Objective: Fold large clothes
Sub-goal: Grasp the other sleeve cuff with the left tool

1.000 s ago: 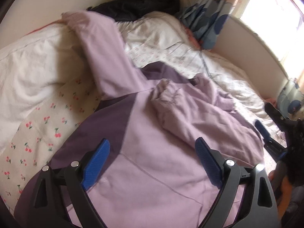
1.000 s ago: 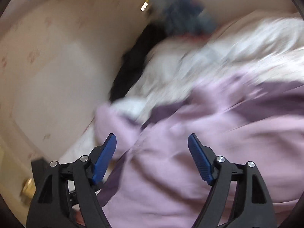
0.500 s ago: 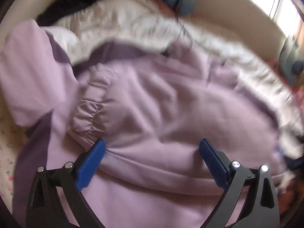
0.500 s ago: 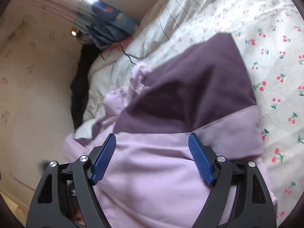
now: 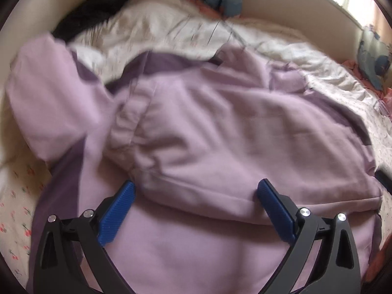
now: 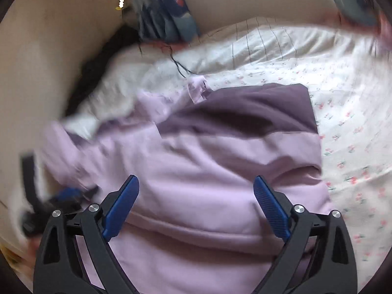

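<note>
A large lilac garment with dark purple panels lies spread on the bed. One sleeve is folded across its body, and the gathered cuff shows in the left wrist view. My left gripper hovers open just above that folded sleeve, with cloth below the jaws and nothing pinched. My right gripper hangs over the lilac body near the purple panel; its jaws are opening and the pads grip no cloth. The left gripper shows as a blur at the left of the right wrist view.
The bedding is white with a small cherry print, and a plain white duvet lies behind the garment. Dark clothes are piled against the beige wall. A blue patterned curtain and a thin cable sit at the back.
Both grippers came down closer to the garment. The left moved over the folded sleeve. The right swung from the wall to the garment, and its jaws spread wider.
</note>
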Demonstrator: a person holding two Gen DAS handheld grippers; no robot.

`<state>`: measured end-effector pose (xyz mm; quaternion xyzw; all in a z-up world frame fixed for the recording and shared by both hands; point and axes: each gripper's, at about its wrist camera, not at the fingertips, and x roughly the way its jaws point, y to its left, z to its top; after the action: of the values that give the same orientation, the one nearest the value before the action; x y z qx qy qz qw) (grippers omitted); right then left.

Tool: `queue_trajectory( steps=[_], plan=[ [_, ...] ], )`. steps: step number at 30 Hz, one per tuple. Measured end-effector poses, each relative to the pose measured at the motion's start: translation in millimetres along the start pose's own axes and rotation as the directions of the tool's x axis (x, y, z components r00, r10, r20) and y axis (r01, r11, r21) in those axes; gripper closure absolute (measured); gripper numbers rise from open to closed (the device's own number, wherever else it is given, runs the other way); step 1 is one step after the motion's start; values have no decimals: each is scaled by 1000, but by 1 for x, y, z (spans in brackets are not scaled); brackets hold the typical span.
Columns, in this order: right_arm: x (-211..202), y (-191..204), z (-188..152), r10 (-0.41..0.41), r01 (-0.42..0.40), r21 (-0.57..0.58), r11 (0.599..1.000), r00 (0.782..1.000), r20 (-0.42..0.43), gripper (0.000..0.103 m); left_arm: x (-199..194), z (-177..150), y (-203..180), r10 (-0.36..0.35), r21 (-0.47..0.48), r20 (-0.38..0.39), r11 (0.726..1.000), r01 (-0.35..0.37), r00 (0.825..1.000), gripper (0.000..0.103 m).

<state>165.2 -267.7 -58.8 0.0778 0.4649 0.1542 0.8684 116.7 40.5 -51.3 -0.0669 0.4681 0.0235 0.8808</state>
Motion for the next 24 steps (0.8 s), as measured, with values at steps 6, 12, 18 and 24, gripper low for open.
queue_trajectory(
  steps=[6, 12, 18, 24],
  plan=[
    [-40, 4, -16, 50, -61, 73, 995, 990, 134, 7, -32, 5, 34, -63, -86, 38, 994, 66, 997, 7],
    [-66, -1, -63, 71, -94, 100, 990, 975, 211, 7, -94, 25, 119, -37, -202, 176, 977, 73, 984, 7],
    [-42, -14, -72, 106, -139, 211, 968, 981, 160, 7, -135, 81, 254, 80, -416, 269, 908, 40, 960, 7],
    [-37, -9, -73, 72, -96, 176, 980, 988, 135, 6, -101, 141, 364, 120, -608, 222, 792, 42, 968, 7]
  ],
)
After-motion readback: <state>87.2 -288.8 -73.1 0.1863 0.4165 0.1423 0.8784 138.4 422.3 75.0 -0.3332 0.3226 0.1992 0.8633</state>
